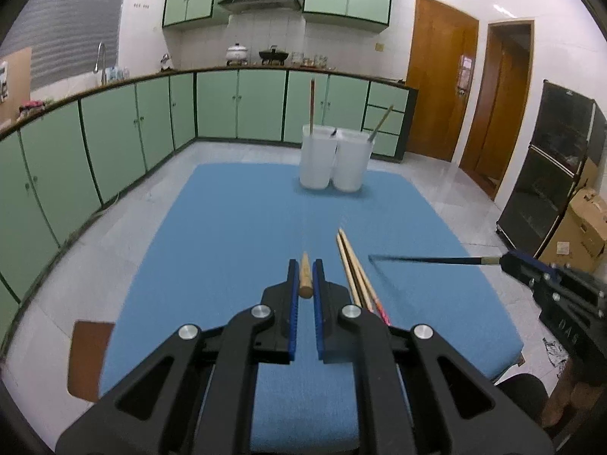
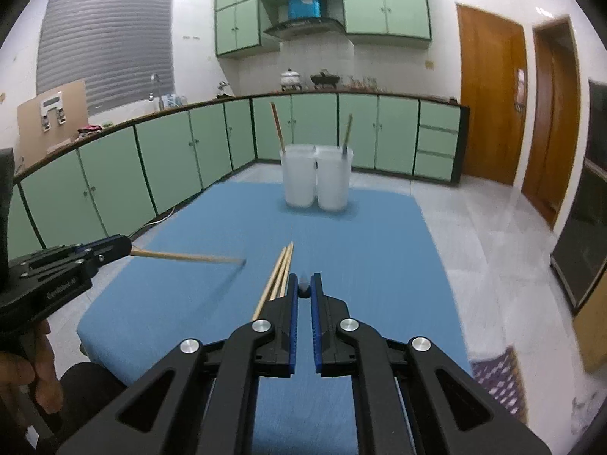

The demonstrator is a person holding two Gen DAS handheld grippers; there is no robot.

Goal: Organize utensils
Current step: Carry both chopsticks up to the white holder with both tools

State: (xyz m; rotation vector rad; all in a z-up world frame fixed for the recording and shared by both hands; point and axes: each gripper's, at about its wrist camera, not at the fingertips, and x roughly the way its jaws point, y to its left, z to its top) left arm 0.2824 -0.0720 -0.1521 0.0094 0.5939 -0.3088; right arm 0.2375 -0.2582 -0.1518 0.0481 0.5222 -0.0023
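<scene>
Green-cabinet kitchen walls ring a blue padded table mat [image 1: 227,227], the landmark here. Above its near edge, the left gripper [image 1: 305,276] is clamped on the butt of a pale wooden chopstick [image 1: 305,275], which the right wrist view shows jutting sideways over the mat. The right gripper [image 2: 303,288] is clamped on the end of a thin dark-handled utensil [image 1: 428,260], which the left wrist view shows reaching across the mat's right side; its far tip is too blurred to make out.

Between the grippers, a loose pair of pale wooden chopsticks [image 1: 354,269] lies on the mat. At the mat's far end stand two translucent white plastic cups [image 1: 334,161], touching, each with a stick-like utensil leaning in it.

Risks, as I judge them: both pieces are pinched at one end only, so either could pivot or slip out. Their long tips could cross, or knock a light cup over on entry.
</scene>
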